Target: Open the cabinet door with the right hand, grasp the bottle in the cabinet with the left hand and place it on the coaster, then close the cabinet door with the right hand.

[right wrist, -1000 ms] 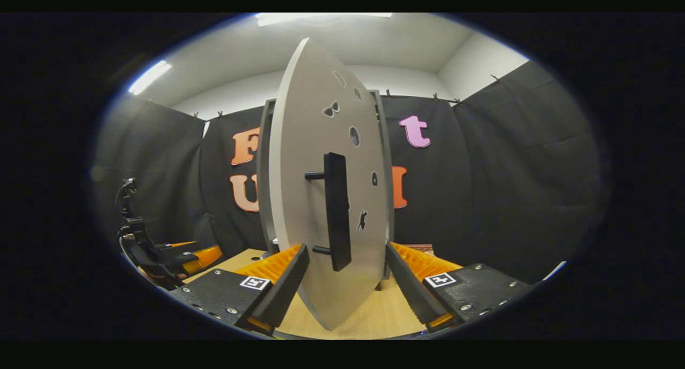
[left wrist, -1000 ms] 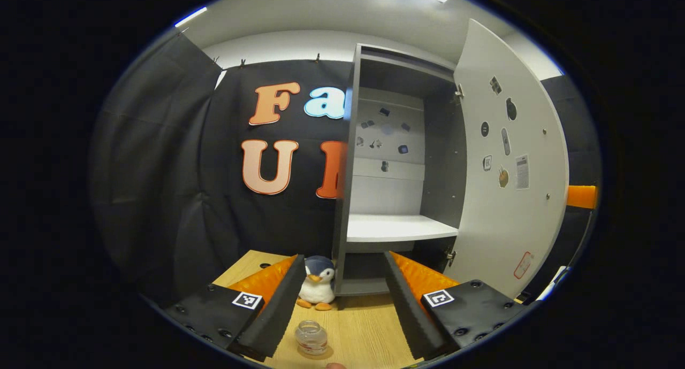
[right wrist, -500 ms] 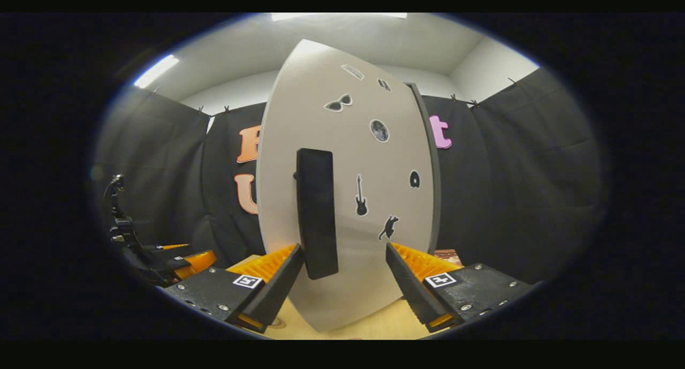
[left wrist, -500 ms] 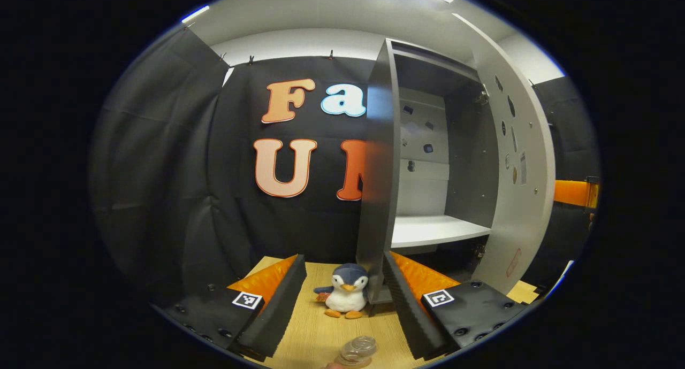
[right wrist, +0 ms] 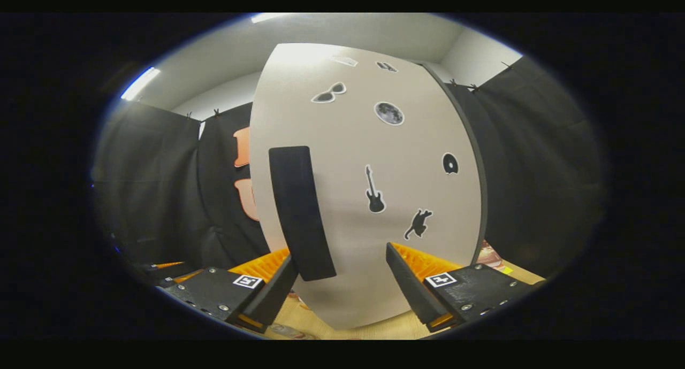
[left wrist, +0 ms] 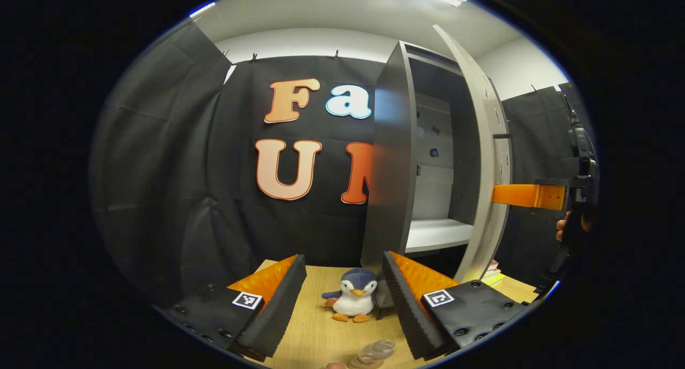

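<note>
The cabinet door [right wrist: 369,198] is seen part-closed, pushed by the right gripper [right wrist: 340,283], its fingers spread and gripping nothing, beside the door's handle [right wrist: 299,214]. The bottle [left wrist: 374,353] stands on the table in front of the cabinet [left wrist: 396,160], below the left gripper [left wrist: 342,299], whose fingers are likewise apart. If the push glances off, the door could be left ajar.

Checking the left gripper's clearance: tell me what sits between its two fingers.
In the left gripper view, the toy penguin stands on the table between the open left gripper's fingers; the bottle lies nearer.

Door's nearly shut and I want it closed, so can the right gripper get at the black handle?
Probably yes: the handle sits just ahead of the open right gripper, by its own left finger, nothing between.
</note>
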### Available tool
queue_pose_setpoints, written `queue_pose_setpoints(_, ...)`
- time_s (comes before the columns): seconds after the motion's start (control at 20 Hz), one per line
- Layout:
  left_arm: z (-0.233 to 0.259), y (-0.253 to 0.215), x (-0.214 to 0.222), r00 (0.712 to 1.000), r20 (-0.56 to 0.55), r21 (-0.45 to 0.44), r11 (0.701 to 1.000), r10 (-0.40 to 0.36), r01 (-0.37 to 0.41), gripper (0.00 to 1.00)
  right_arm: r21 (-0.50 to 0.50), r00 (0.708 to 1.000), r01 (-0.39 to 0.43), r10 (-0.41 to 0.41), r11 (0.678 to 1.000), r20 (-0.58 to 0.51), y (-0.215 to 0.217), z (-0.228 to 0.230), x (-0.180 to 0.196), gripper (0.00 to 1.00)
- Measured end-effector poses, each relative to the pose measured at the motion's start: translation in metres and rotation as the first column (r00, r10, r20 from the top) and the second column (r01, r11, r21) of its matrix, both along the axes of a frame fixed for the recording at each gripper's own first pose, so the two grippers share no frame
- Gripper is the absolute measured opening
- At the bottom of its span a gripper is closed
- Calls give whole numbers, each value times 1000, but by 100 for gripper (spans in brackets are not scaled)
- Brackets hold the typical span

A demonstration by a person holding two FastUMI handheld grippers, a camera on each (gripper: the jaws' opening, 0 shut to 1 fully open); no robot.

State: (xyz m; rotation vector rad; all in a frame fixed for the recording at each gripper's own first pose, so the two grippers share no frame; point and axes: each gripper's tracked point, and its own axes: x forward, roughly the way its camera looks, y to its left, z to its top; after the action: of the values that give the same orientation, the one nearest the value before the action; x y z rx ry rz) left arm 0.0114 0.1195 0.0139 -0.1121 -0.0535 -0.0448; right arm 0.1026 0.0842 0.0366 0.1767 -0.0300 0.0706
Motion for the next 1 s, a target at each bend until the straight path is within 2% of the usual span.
queue_pose_setpoints(0.05, -1, 0, 1, 1000, -4, -4, 1000, 3, -3, 94, 4, 1000, -9, 9, 1000, -7, 3, -1, 4, 97)
queue_pose_setpoints(0.25, -7, 3, 7, 999, -17, -22, 999, 40, -41, 94, 41, 998, -65, 66, 997, -18, 10, -6, 20, 95)
queue_pose_setpoints(0.4, -7, 4, 9, 997, -24, -18, 997, 71, -71, 94, 100, 991, -123, 127, 987, -29, 16, -8, 30, 95)
queue_pose_setpoints(0.45, -6, 6, 10, 996, -24, -12, 996, 86, -86, 94, 115, 992, -119, 124, 986, -30, 17, -11, 31, 95)
queue_pose_setpoints(0.55, -7, 9, 13, 994, -29, -3, 994, 109, -109, 94, 67, 995, -99, 100, 993, -15, 16, -10, 28, 98)
queue_pose_setpoints(0.7, -6, 12, 12, 990, -32, 8, 990, 138, -138, 94, -23, 997, -83, 83, 996, -9, 19, -14, 30, 95)
queue_pose_setpoints(1.0, -7, 5, 17, 985, -35, 15, 986, 169, -169, 94, -22, 996, -88, 87, 996, -3, 19, -13, 31, 95)
